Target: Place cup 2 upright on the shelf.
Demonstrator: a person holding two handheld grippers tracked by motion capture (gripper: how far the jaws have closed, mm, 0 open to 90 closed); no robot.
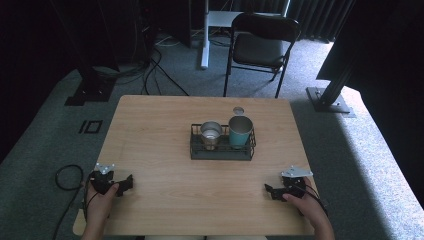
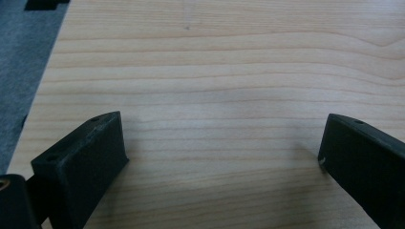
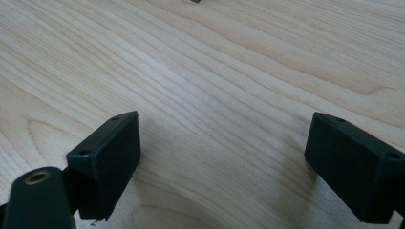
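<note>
So the light wood desk (image 1: 165, 130) sits on grey carpet (image 1: 45, 135) with a black chair (image 1: 262, 40) past its far edge. A wire basket (image 1: 222, 150) holding a steel cup (image 1: 211, 134) and a teal cup (image 1: 240, 131) sits mid-desk, bare wood all around. Left gripper (image 1: 127, 184) and right gripper (image 1: 268, 190) rest at the near corners, jaws spread wide on nothing.

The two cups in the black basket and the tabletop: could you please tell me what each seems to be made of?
The shorter silver cup looks like bare metal, probably steel: grey with bright glints at its rim. The taller teal cup has a matte teal outside and a pale grey inside, so perhaps coated metal, though plastic is possible. The light wooden tabletop shows grain lines under a smooth, faintly shiny finish; solid wood or laminate.
</note>
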